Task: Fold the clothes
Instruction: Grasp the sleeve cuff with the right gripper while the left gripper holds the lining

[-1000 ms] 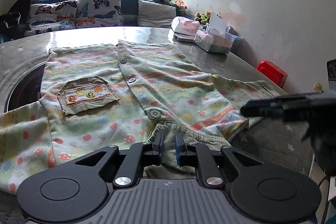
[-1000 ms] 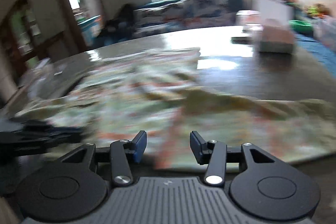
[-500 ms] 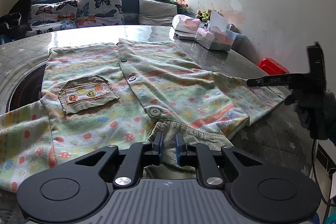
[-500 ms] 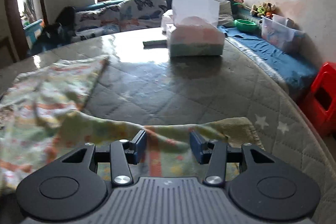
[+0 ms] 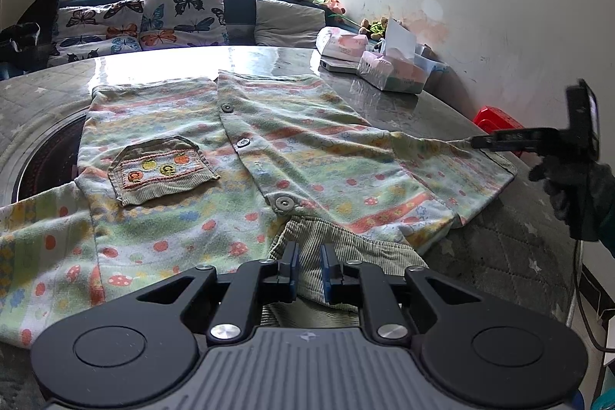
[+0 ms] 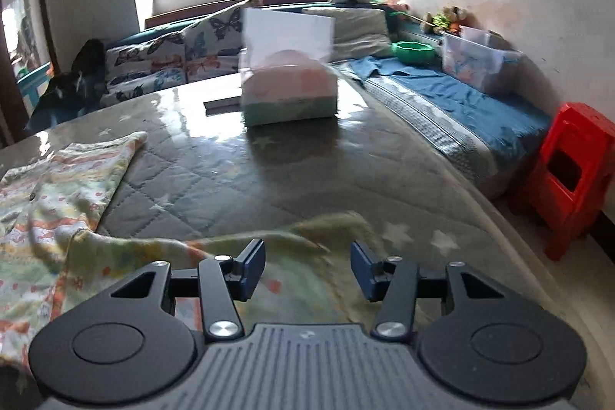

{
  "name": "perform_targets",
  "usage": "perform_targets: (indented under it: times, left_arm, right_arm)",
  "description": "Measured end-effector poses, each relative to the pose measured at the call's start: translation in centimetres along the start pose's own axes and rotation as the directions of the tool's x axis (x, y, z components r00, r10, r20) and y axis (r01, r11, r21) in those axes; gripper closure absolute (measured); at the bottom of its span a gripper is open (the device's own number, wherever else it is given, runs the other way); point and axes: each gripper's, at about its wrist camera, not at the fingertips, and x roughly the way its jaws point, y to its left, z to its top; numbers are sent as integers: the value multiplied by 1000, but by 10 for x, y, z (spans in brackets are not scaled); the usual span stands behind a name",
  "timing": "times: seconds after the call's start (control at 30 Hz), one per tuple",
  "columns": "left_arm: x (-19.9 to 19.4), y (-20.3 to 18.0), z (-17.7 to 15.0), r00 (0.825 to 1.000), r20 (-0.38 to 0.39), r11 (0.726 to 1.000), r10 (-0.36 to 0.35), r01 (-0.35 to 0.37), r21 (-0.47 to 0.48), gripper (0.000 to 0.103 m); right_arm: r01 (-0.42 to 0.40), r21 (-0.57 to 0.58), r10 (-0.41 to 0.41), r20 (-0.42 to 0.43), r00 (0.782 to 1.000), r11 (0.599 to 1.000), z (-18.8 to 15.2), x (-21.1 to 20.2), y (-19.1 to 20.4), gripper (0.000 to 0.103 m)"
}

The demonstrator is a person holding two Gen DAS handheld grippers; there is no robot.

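Jaws of the left gripper (image 5: 307, 266) stand narrow and are opening, with the ribbed collar (image 5: 346, 252) of the cardigan (image 5: 238, 156) between the pads. Whether the pads still press on it cannot be told. Jaws of the right gripper (image 6: 307, 269) are also opening — the sleeve (image 6: 230, 252) lies beneath and between them, unpressed. The cardigan lies flat, buttoned side up, on the quilted table (image 6: 269, 179), sleeve drawn outward toward the table edge. This spread likely prepares a clean fold line — a flat garment folds squarely. A tissue box (image 6: 288, 95) stands well apart.
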Motion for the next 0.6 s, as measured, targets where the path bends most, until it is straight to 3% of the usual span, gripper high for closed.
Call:
perform_targets:
  times: [0.27, 0.47, 0.6]
  left_arm:
    - [-1, -5, -1, 1000, 7, 1000, -9, 9, 17, 75]
    - [-1, -9, -1, 1000, 5, 1000, -12, 12, 21, 65]
    - [-1, -15, -1, 1000, 5, 999, -10, 10, 38, 54]
  right_arm:
    - [55, 47, -53, -25, 998, 997, -22, -19, -31, 51]
    - [60, 58, -59, -13, 998, 997, -26, -17, -30, 52]
    - [70, 63, -70, -3, 998, 996, -26, -17, -27, 68]
